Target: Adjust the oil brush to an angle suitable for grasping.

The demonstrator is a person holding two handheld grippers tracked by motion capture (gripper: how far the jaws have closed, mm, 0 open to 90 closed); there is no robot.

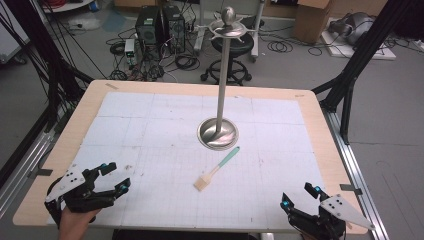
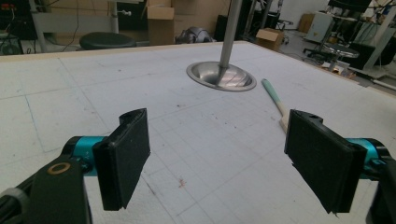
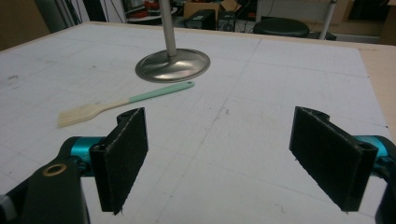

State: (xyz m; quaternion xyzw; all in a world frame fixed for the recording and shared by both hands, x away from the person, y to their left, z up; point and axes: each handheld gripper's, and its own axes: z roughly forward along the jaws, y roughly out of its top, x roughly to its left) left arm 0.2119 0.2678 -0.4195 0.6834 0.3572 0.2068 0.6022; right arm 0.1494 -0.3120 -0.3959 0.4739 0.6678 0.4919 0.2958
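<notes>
Two grippers are in my hands, and both are empty. In the high view my left gripper (image 1: 114,178) is at about 8 o'clock on the table (image 1: 310,107), near the front-left corner, and its jaws stand wide apart with only the white mat (image 1: 150,130) between them. My right gripper (image 1: 301,196) is at about 4 o'clock, close to the front edge, and its jaws are also wide apart and hold nothing.

The pastry brush (image 1: 216,169) lies flat on the mat, a little in front of the centre, between my two grippers but well apart from each. Its mint green handle points to about 1 o'clock, toward the metal stand (image 1: 218,132), and its pale bristles point to about 7 o'clock. The handle end is just beside the round base of the stand; I cannot tell if they touch.

In the left gripper view the brush (image 2: 274,100) is at about 2 o'clock from my jaws, partly hidden behind the right jaw. In the right gripper view the brush (image 3: 126,102) is at about 11 o'clock, in front of the stand's base (image 3: 173,65).
</notes>
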